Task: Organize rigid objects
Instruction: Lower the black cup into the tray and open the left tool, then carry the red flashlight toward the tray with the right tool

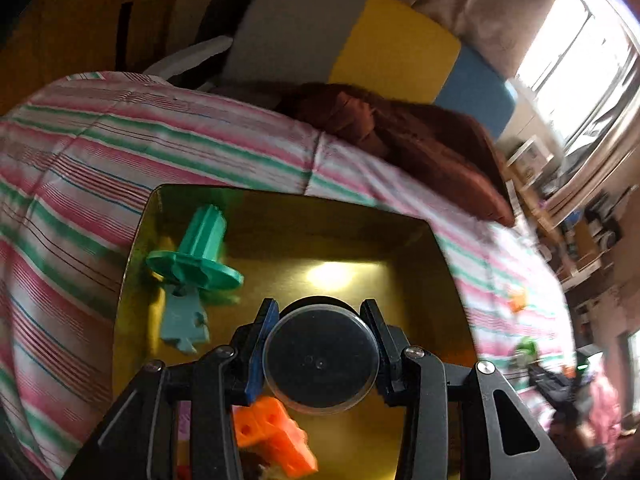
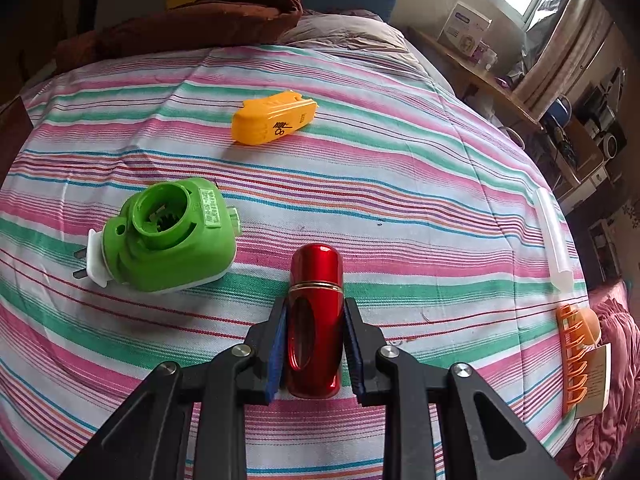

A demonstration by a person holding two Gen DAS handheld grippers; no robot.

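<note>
The left tongs (image 1: 320,354) pinched a round black jar with a clear plastic lid (image 1: 320,360) between their blue-padded fingers (image 1: 262,348), holding it over a shiny gold metal tray (image 1: 400,248). The tray sat on a bed covered in a pink, green and white striped sheet (image 1: 120,152). Inside the tray, a teal plastic spool with a wide flange (image 1: 196,252) leaned near the left wall, over a pale blue flat plastic piece (image 1: 184,324). An orange plastic block with holes (image 1: 276,436) lay at the tray's near edge, below the jar.

The right tongs (image 2: 316,340) were pressed against a glossy red metal cylinder with a gold band (image 2: 316,320), which lay on the striped sheet between the fingers. To its left rested a bright green plastic plug-in device with white prongs (image 2: 168,236). A yellow-orange plastic case (image 2: 272,118) lay farther off, well apart. At the right edge of the bed lay a white translucent tube (image 2: 554,236) and an orange plastic clip on a card (image 2: 576,364).
</note>
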